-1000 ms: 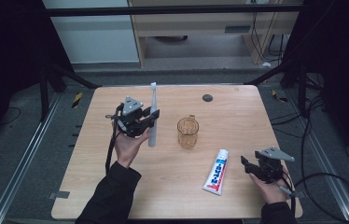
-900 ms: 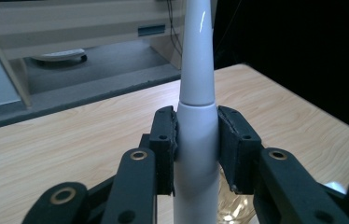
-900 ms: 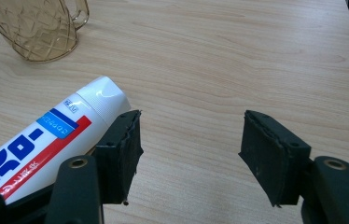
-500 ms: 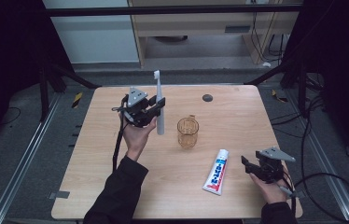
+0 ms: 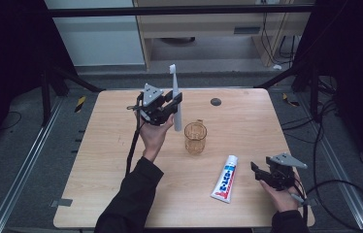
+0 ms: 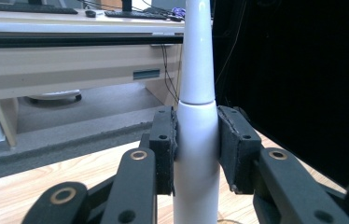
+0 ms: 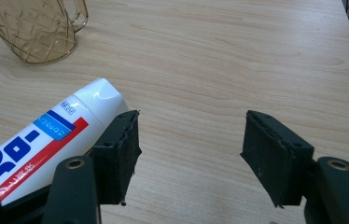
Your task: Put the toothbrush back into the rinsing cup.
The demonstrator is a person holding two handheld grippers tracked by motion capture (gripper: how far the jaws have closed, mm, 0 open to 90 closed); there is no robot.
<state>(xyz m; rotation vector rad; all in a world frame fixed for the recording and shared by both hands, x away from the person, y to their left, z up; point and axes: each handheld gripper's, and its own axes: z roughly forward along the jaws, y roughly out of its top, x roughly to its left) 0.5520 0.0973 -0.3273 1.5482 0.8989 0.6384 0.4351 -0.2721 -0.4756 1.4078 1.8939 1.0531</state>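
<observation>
A wooden table (image 5: 121, 160) holds an amber glass mug (image 5: 195, 138), nothing visible inside it. Above the table, beside the mug, the left gripper (image 5: 169, 108) pinches a white electric toothbrush (image 5: 175, 99) upright. The right gripper (image 5: 261, 171) rests with jaws spread, nothing between them, beside a toothpaste tube (image 5: 224, 178) whose printing is unreadable.

The toothpaste tube (image 5: 224, 178) lies on the table (image 5: 247, 126) right of and nearer than the cup (image 5: 195, 137).
</observation>
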